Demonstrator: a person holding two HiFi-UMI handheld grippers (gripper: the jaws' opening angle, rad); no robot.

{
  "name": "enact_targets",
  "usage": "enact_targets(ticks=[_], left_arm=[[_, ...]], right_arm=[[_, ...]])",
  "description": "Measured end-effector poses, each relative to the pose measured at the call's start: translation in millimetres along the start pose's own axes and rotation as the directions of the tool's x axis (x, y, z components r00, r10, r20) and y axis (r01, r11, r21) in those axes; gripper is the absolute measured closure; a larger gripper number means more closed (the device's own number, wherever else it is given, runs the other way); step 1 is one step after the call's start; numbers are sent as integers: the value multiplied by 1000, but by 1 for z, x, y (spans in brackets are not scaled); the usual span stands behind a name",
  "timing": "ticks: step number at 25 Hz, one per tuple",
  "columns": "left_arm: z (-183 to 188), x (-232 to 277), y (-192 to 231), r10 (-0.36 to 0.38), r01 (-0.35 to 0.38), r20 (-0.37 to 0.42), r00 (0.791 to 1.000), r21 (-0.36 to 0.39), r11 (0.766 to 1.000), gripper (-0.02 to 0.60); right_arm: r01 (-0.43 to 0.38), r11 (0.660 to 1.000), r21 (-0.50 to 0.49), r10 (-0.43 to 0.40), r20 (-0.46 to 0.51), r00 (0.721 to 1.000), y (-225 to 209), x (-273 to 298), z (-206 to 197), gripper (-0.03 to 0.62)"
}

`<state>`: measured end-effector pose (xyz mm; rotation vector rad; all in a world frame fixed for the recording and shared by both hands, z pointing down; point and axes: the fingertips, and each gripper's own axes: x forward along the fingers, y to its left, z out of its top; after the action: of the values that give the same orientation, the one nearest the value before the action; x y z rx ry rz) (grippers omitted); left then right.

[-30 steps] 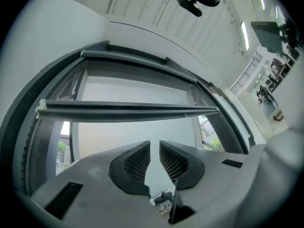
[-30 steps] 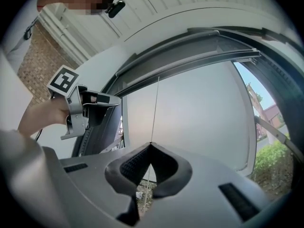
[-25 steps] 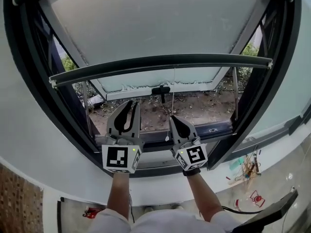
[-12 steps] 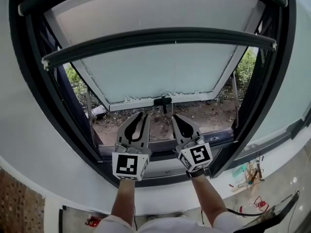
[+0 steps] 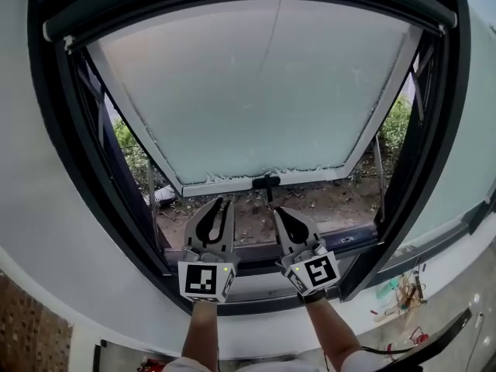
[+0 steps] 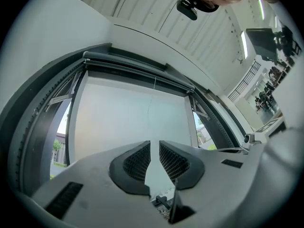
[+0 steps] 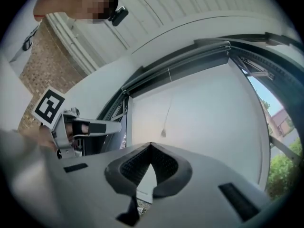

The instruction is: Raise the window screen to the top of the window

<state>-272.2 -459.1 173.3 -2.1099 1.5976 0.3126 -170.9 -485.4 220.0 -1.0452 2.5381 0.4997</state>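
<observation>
Screen bar [image 5: 155, 5] sits atop window frame [image 5: 81, 153]; thin cord [image 5: 273, 41] fades against pale pane [image 5: 256, 99]. I read left gripper [image 5: 222, 203] slightly parted, empty; right gripper [image 5: 278, 211] clenched on nothing.

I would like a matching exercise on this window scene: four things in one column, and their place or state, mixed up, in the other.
1. left claw
2. right claw
3. screen bar
4. black handle

A. at the lower edge of the frosted pane
B. tips together
C. along the top of the window frame
D. tips slightly apart, nothing between

Pairs: 1-D, 2-B, 3-C, 4-A
</observation>
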Motion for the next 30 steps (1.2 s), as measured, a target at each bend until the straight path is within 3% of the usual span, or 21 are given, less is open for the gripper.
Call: enact_targets(ticks=[5, 10, 19, 25, 30], left_arm=[[-14, -12, -11, -20, 19, -15, 1000, -62, 998, 523], [-63, -30, -32, -35, 18, -101, 994, -160, 987, 523], [-148, -74, -68, -34, -27, -284, 958, -208, 978, 580], [-172, -88, -78, -41, -31, -349, 936, -198, 980, 580], [-178, -90, -78, -41, -34, -367, 929, -196, 980, 580]], right_arm=[[30, 997, 77, -36, 66, 997, -1, -15, 20, 593], [60, 991, 117, -64, 32, 997, 3, -35, 2, 593], [147, 981, 124, -131, -125, 983, 9, -76, -62, 592], [180, 981, 70, -142, -375, 916, 16, -91, -124, 592], [174, 980, 96, -123, -396, 910, 23, -92, -134, 592]])
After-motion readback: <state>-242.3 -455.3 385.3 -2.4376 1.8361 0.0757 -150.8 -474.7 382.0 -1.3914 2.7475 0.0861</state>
